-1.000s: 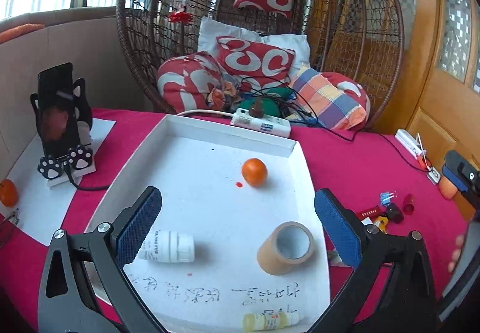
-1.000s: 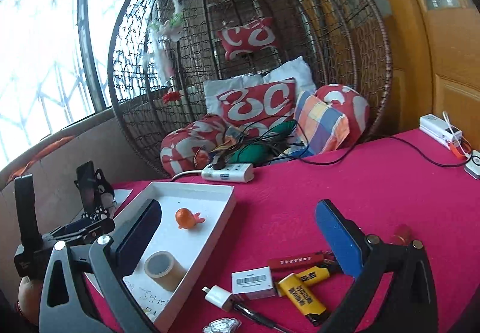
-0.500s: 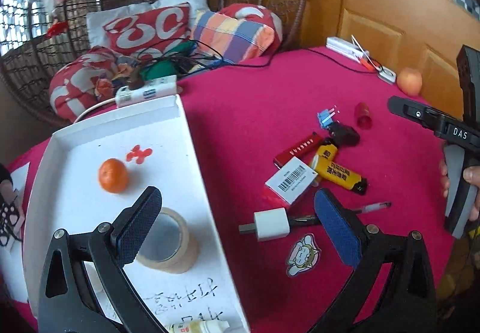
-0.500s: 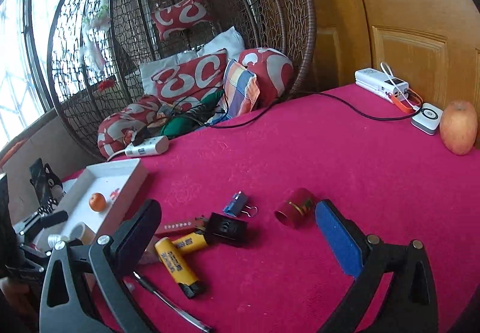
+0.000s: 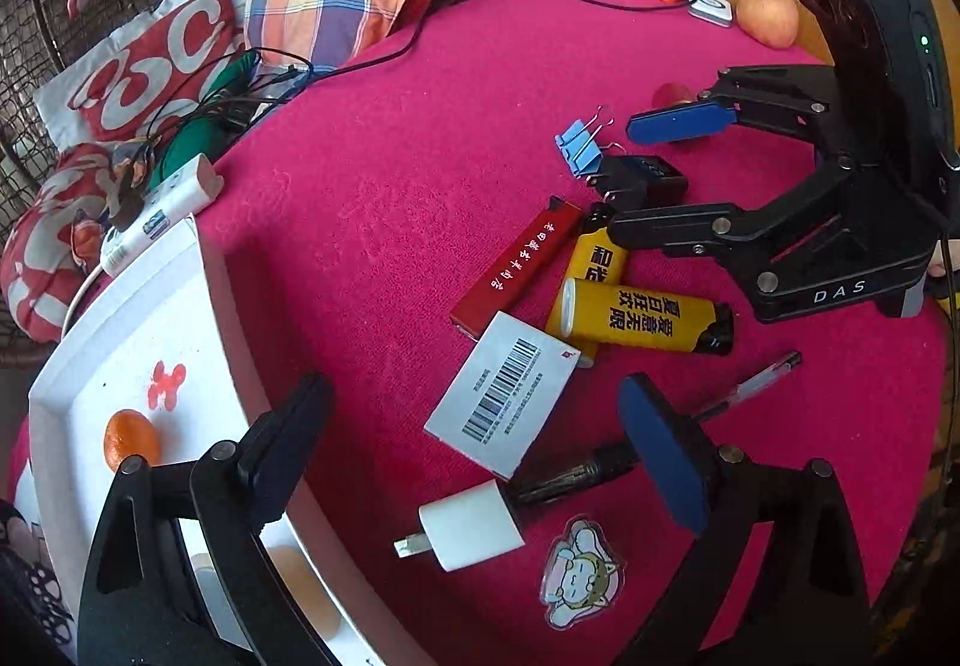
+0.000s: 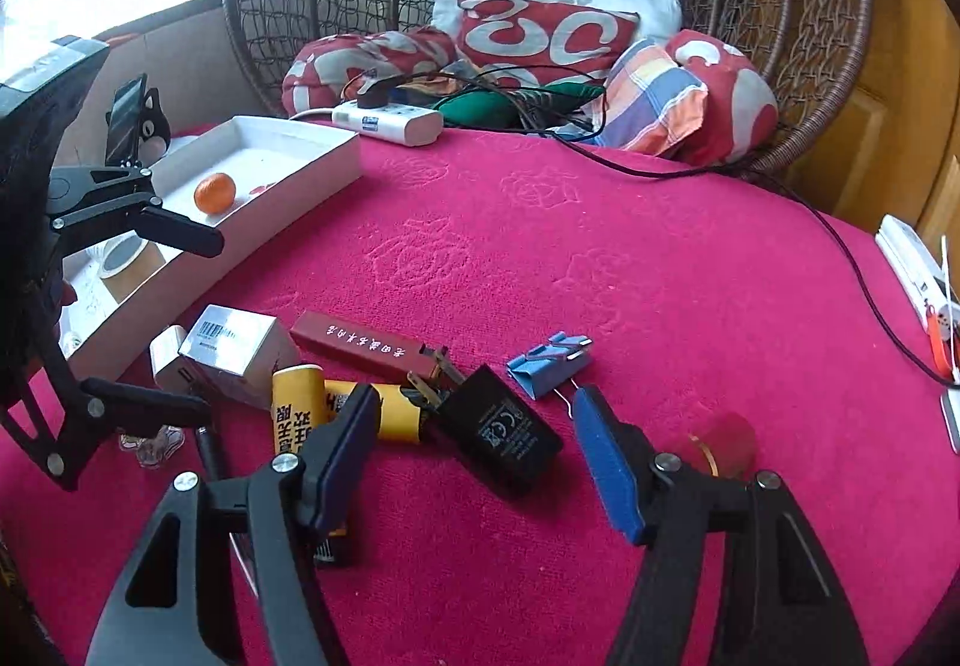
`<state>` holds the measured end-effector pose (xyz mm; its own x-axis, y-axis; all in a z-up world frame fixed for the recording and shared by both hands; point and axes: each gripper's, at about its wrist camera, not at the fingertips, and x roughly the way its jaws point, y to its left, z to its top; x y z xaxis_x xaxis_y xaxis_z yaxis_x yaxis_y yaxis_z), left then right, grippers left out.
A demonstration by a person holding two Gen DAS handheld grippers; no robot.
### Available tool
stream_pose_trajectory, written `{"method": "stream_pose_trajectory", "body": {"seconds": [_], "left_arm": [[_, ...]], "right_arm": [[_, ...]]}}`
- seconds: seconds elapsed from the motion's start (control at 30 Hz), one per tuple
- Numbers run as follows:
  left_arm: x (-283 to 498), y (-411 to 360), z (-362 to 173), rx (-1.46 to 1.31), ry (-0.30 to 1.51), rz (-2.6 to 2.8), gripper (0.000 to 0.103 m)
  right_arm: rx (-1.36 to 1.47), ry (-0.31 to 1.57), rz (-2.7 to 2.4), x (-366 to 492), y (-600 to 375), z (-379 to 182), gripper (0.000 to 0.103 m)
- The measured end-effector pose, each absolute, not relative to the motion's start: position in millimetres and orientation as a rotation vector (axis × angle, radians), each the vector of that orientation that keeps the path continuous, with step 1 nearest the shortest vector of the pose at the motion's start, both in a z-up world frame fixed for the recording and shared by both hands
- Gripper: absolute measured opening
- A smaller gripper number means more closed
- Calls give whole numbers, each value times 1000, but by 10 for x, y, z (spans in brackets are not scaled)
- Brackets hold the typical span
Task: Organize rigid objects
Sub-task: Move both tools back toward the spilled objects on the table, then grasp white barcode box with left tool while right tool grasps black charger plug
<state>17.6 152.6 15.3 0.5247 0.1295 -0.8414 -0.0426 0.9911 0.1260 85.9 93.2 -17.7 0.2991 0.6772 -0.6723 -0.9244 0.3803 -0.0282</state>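
Note:
Rigid clutter lies on the red cloth beside a white tray. My left gripper hangs over a barcode box and a white USB plug. Its jaws are closing, wide apart and pressing on nothing. My right gripper straddles a black charger; its jaws are closing, pads still clear of the charger. Nearby lie yellow lighters, a long red box, a blue binder clip and a small red cylinder. An orange and a tape roll sit in the tray.
A pen and a cartoon sticker lie near the table's front. A power strip with cables, cushions in a wicker chair, an apple and a phone on a cat stand ring the table.
My left gripper swung from above the tray rightward and down over the clutter. My right gripper dropped onto the black charger and its jaws narrowed.

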Motion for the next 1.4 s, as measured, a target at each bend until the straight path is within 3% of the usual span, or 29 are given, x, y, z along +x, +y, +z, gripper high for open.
{"method": "stream_pose_trajectory", "body": {"seconds": [0.1, 0.17, 0.23, 0.3, 0.37, 0.87, 1.4], "left_arm": [[239, 1520, 72, 108, 1043, 110, 87], [251, 1535, 21, 102, 1064, 112, 63], [247, 1558, 7, 79, 1071, 104, 46], [233, 1560, 15, 69, 1068, 107, 42], [204, 1542, 43, 72, 1050, 118, 31], [-237, 1338, 648, -91, 763, 153, 31], [-736, 1673, 869, -208, 624, 269, 31]], "right_arm": [[-478, 677, 1123, 922, 1016, -243, 65], [-461, 685, 1144, 931, 987, -233, 47], [-451, 700, 1159, 920, 958, -234, 46], [-449, 699, 1159, 880, 924, -227, 45], [-420, 696, 1150, 847, 858, -203, 42], [-60, 614, 1105, 647, 252, 274, 39], [-51, 546, 1249, 174, 556, 699, 39]]}}
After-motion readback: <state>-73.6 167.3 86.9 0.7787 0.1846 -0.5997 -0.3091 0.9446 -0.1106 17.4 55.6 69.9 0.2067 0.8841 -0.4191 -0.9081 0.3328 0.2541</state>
